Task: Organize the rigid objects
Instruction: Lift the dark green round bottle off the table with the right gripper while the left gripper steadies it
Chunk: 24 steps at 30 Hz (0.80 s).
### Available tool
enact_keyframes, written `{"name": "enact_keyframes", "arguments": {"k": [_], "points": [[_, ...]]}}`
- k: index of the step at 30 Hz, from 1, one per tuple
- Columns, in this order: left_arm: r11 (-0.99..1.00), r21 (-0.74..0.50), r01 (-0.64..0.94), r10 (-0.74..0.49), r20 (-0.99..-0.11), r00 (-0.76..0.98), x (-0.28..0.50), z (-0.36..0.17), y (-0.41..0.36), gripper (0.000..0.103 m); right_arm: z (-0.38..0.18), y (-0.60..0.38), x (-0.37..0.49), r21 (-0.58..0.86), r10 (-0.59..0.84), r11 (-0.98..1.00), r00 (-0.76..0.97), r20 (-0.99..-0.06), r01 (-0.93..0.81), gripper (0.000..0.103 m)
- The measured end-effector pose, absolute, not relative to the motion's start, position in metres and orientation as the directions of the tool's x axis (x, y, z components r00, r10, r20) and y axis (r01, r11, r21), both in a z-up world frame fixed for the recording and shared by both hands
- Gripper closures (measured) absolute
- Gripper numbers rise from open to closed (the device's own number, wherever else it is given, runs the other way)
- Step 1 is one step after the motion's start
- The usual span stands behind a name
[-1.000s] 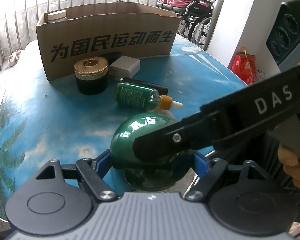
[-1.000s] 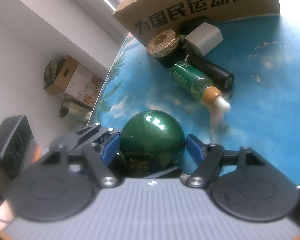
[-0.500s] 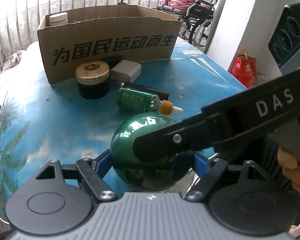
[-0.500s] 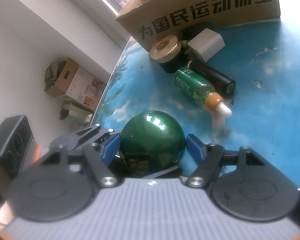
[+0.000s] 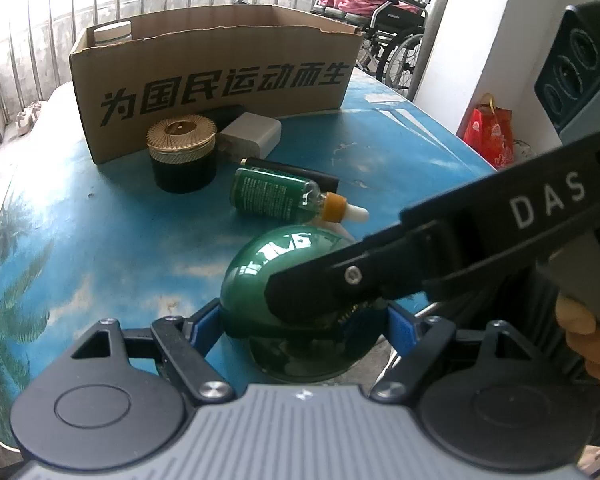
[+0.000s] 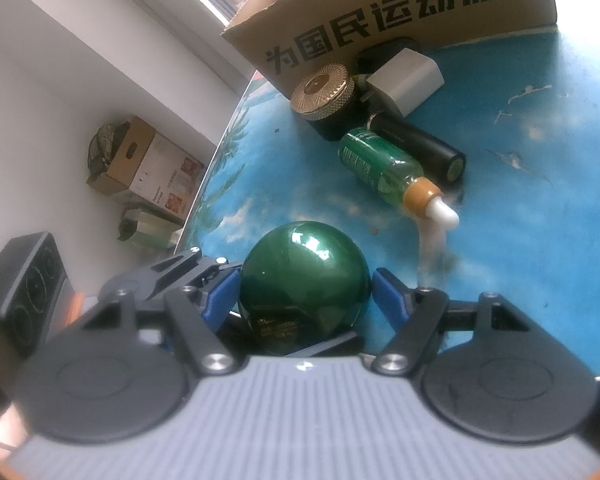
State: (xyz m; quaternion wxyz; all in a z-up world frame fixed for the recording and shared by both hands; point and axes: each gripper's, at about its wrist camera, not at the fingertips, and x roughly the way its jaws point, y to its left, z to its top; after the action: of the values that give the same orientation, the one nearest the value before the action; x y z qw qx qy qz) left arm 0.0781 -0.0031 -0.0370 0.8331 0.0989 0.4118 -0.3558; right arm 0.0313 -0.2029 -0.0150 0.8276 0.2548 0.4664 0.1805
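Both my tongs are on the green ball [image 5: 260, 264], at the near edge of the blue table [image 5: 100, 240].

Left tongs [image 5: 302, 320]: the ball sits right between the blue pads [image 5: 204, 322]. Pads hug both its sides, so it looks clenched on the ball. The ball's lower half is dark and flat-bottomed, partly hidden by the other tool.

Right tongs [image 6: 304, 294]: same ball, centred between the pads [image 6: 384, 286]. Left pad touches it. Right pad looks just at the surface; can't tell if there's a hairline gap. I read it as gripping. In the left view my right tongs' black finger [image 5: 340, 288] lies across the ball's front from the right, with my hand [image 5: 584, 332] on the handle.

Beyond the ball, well apart from it:
- dropper bottle [image 5: 280, 196] lying on its side, tip pointing right
- black tube [image 5: 296, 172] just behind it, touching
- gold-lidded jar [image 5: 182, 156] upright
- white charger [image 5: 252, 134] beside the jar
- cardboard box [image 5: 216, 80] at the back, open top, a white-lidded jar [image 5: 112, 32] in its left corner.
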Motion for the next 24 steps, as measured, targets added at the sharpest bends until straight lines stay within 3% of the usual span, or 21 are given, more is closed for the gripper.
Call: {"name": "enact_keyframes", "arguments": {"k": [24], "points": [[0.732,-0.107,0.673,-0.502,-0.753,0.426,0.0756,-0.0387,-0.0049,0.020,-0.0146,-0.2028,0.0311,0.589,0.536,0.806,0.498,-0.681,-0.061,0.030]]}}
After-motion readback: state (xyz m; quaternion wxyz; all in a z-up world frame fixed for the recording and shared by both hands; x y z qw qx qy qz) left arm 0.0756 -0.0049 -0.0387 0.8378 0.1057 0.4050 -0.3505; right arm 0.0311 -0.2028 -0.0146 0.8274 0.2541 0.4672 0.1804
